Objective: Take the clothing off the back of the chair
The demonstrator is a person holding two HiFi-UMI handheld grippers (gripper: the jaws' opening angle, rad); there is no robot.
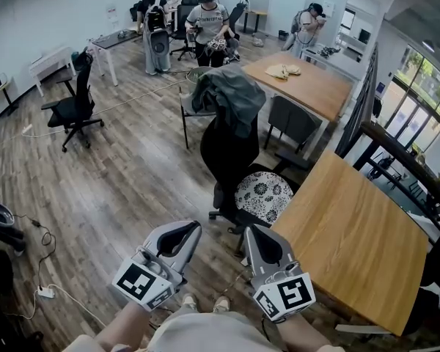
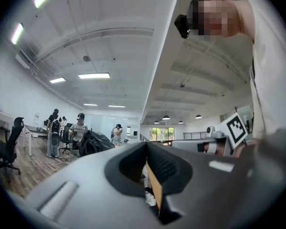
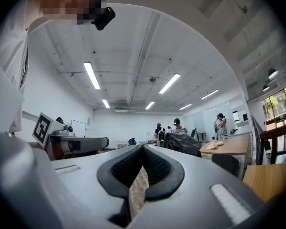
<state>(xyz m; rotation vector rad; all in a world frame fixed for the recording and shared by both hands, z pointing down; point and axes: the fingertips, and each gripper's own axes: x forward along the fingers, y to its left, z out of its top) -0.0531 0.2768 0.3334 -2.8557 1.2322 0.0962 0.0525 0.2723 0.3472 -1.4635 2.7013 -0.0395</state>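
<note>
Grey-green crumpled clothing [image 1: 231, 94] drapes over the back of the black office chair [image 1: 227, 158], at twelve o'clock beyond the left gripper [image 1: 180, 230] and right gripper [image 1: 259, 235], both closed, empty.

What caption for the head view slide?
Left gripper and right gripper, shut and empty, face a black chair with grey clothing draped over its back.

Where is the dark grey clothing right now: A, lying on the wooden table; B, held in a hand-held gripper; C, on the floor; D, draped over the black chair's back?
D: the head view shows the clothing draped over the back of the black chair.
</note>
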